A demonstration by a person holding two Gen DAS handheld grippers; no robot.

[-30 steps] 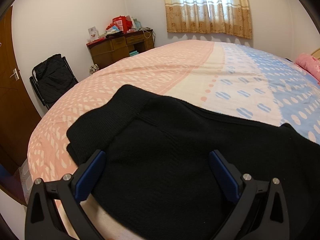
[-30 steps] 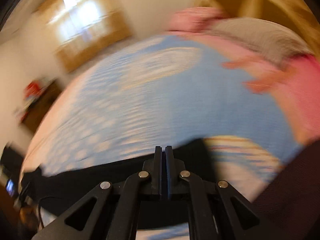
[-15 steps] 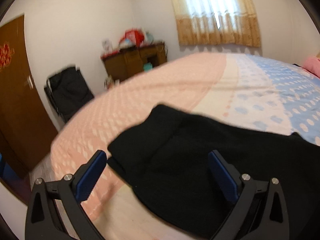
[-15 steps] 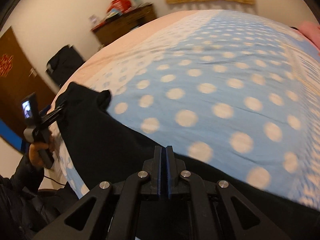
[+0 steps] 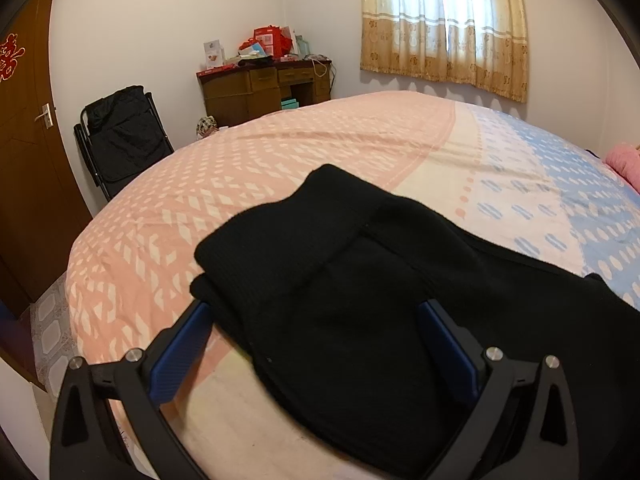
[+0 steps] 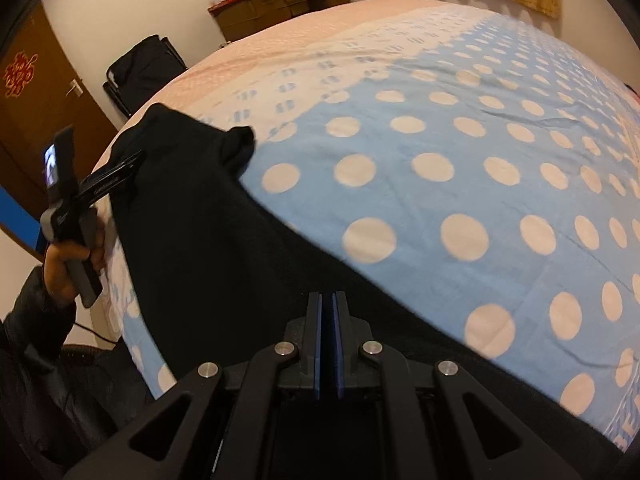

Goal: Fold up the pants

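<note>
Black knit pants (image 5: 360, 300) lie on the bed, waistband end toward the foot of the bed. My left gripper (image 5: 316, 320) is open, its blue-padded fingers (image 5: 180, 348) on either side of the waistband end. In the right wrist view the pants (image 6: 192, 240) run along the bed's near edge. My right gripper (image 6: 328, 308) is shut with the black fabric right at its tips; whether cloth is pinched between the pads is hidden. The left gripper (image 6: 132, 164) also shows there, held at the pants' far end.
The bed (image 5: 320, 152) has a pink, cream and blue dotted cover (image 6: 440, 160). A wooden desk (image 5: 264, 88) with clutter, a black folding chair (image 5: 120, 140), a brown door (image 5: 24, 140) and a curtained window (image 5: 444, 24) stand beyond. A pink pillow (image 5: 624, 160) lies at the right.
The right gripper swung from facing the pillows round to look along the pants toward the left hand. The left gripper rose and pulled back, then came down again over the waistband end.
</note>
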